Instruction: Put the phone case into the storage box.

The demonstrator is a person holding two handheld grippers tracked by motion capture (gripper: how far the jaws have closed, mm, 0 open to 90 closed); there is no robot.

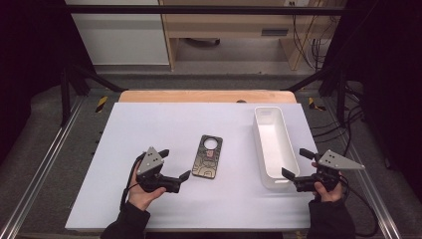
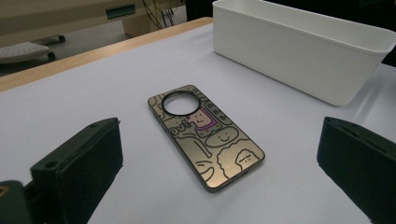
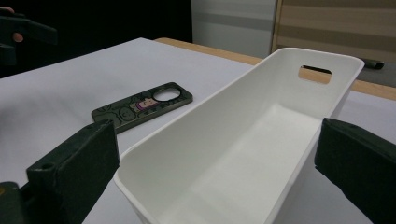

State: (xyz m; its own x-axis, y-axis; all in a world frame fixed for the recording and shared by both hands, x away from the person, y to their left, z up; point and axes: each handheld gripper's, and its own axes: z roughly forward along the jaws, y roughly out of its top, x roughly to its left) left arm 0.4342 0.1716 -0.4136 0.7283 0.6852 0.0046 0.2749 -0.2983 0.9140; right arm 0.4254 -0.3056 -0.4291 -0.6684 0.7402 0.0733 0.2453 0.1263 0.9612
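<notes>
The flat dark phone case with cartoon line drawings (image 1: 207, 157) lies on the white worktop (image 1: 164, 124), between the left gripper (image 1: 175, 165) and the long white plastic bin (image 1: 273, 144). Both grippers, the right gripper (image 1: 294, 164) included, gape wide and hold nothing. So thin a case may skid from the fingers.

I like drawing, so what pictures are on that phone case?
The phone case is dark bronze with outlined cartoon faces and one purple patch, clearest in the left gripper view.
</notes>
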